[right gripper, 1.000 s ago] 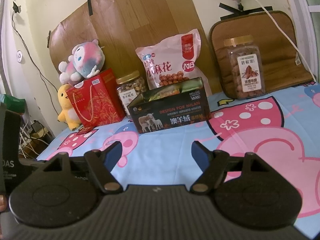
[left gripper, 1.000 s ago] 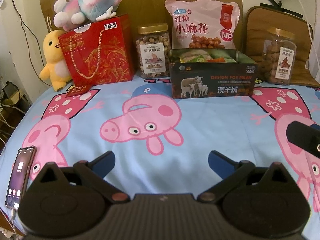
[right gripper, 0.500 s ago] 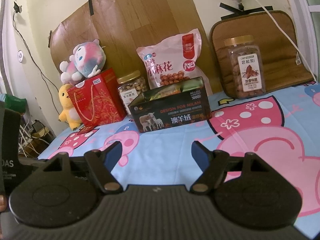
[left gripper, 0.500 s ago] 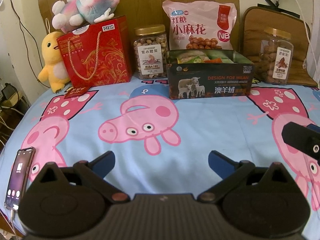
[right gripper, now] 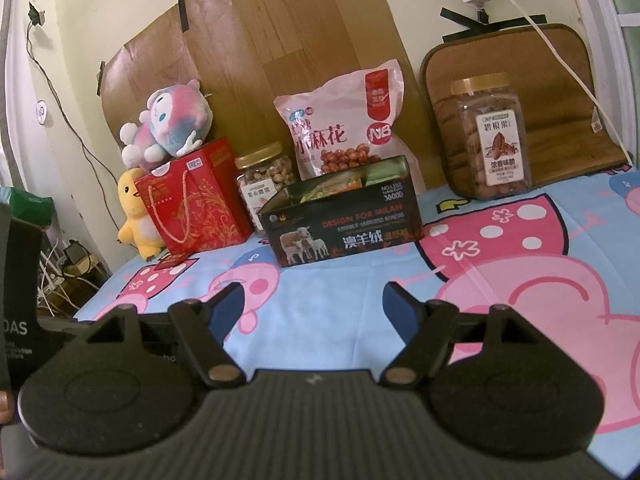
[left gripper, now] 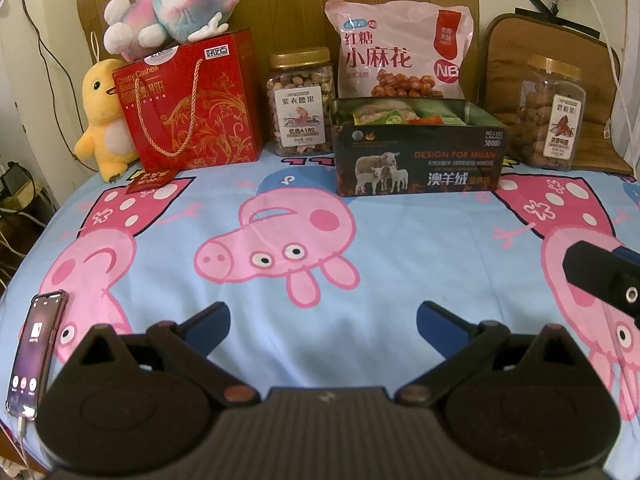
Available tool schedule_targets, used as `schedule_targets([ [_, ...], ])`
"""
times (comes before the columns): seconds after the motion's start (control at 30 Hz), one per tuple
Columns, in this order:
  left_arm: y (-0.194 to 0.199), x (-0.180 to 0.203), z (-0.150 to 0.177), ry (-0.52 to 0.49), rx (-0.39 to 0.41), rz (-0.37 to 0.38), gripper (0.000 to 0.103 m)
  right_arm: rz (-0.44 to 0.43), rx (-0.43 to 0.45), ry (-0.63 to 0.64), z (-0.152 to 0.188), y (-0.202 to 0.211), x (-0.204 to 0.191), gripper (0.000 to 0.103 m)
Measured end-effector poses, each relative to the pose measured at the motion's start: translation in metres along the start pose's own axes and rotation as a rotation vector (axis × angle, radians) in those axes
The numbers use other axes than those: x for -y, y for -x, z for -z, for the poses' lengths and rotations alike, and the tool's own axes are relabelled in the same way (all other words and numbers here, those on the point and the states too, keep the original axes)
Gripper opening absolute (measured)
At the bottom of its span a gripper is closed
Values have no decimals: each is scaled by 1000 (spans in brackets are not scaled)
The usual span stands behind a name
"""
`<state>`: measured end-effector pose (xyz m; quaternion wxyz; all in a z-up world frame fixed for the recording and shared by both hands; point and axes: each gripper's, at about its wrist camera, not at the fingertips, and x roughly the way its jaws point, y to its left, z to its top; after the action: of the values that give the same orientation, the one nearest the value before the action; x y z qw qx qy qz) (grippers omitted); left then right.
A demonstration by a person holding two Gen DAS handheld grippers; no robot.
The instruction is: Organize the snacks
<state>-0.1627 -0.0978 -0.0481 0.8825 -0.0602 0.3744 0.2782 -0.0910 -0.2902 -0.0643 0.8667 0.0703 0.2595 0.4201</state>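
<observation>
The left gripper (left gripper: 323, 316) is held above the blue cartoon-pig sheet (left gripper: 400, 248) with its blue-tipped fingers (left gripper: 212, 318) spread wide and nothing between them. The right gripper (right gripper: 313, 305) is likewise seen wide open and empty over the same sheet; part of it shows at the right edge of the left wrist view.

Straight ahead, at the far side of the sheet, a dark open-topped box (left gripper: 418, 168) printed with sheep and "DESIGN FOR MILAN" is set. It is filled with small wrapped snack packets (left gripper: 394, 114) in green, orange and pale colours, seen only above its rim. Just behind it a pink bag of fried dough twists (left gripper: 400, 50) is propped upright against the wooden board (left gripper: 280, 0). To the left of the box, a clear gold-lidded jar of nuts (left gripper: 301, 104) is stood, closed and nearly full. Beside that jar a red gift bag (left gripper: 192, 108) with rope handles is placed; what it holds cannot be seen. A pink-and-blue plush toy (left gripper: 168, 4) is laid on top of it, and a yellow duck plush (left gripper: 105, 120) is stood at its left. Well to the right of the box, a second gold-lidded jar (left gripper: 554, 114), filled with pecans, is set against a brown cushion (left gripper: 560, 40).

A lit phone (left gripper: 36, 354) is laid at the near left edge.
</observation>
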Motion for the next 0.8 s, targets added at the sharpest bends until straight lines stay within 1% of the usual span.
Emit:
schedule_targets([
  [0.8,0,-1,0,5,-4,8,103,-2,0,6,0,0,0,78],
])
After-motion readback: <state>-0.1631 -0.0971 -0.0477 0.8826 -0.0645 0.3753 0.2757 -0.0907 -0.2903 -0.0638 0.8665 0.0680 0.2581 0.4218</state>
